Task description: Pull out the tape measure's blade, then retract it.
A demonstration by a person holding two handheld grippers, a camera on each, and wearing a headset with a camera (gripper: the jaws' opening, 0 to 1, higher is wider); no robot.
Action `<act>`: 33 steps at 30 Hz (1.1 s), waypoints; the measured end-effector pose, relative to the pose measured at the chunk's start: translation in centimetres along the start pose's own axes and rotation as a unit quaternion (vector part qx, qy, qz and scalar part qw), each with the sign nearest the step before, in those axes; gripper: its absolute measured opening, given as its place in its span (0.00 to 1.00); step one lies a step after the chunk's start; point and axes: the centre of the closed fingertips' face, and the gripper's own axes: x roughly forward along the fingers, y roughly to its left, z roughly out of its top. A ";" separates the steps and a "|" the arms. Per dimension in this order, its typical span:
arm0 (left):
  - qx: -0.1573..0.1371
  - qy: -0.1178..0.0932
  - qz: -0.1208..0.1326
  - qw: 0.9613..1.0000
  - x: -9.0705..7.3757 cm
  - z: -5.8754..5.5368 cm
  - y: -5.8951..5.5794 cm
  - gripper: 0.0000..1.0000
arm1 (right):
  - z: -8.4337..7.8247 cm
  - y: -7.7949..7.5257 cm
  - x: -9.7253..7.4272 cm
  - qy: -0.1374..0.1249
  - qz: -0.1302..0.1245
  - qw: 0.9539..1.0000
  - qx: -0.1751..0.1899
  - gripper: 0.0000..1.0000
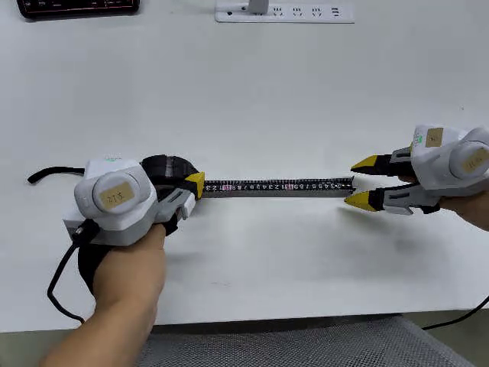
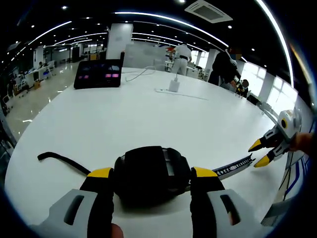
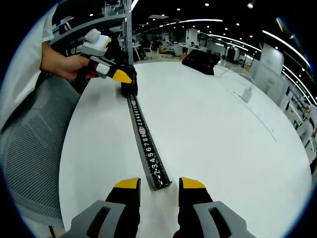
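Observation:
The black tape measure case [image 1: 170, 170] rests on the white table [image 1: 252, 92], and my left gripper [image 1: 187, 191] is shut on it from the left. In the left gripper view the case [image 2: 152, 173] sits between the yellow-tipped fingers [image 2: 100, 172]. Its blade [image 1: 279, 186] lies drawn out flat to the right. My right gripper [image 1: 361, 182] is open, its jaws standing apart on either side of the blade's end without clamping it. In the right gripper view the blade [image 3: 146, 144] runs from my right gripper [image 3: 158, 183] back to the case [image 3: 130, 89].
A black wrist strap [image 1: 53, 173] trails left of the case. At the far edge lie a white power strip [image 1: 284, 12] and a dark device [image 1: 76, 6]. A grey mesh chair [image 1: 306, 344] sits below the table's near edge.

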 end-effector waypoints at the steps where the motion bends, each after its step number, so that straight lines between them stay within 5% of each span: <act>1: 0.000 0.000 0.000 1.000 0.0 0.0 0.0 0.58 | 0.0 -0.1 0.1 0.000 0.000 1.000 -0.004 0.26; 11: -0.001 -0.001 -0.002 1.000 0.0 0.0 0.0 0.58 | -0.5 0.1 0.9 0.020 0.031 0.999 -0.029 0.19; 33: -0.004 0.000 -0.006 1.000 0.1 0.0 0.0 0.58 | -0.8 -0.1 1.0 0.028 0.040 0.998 -0.046 0.11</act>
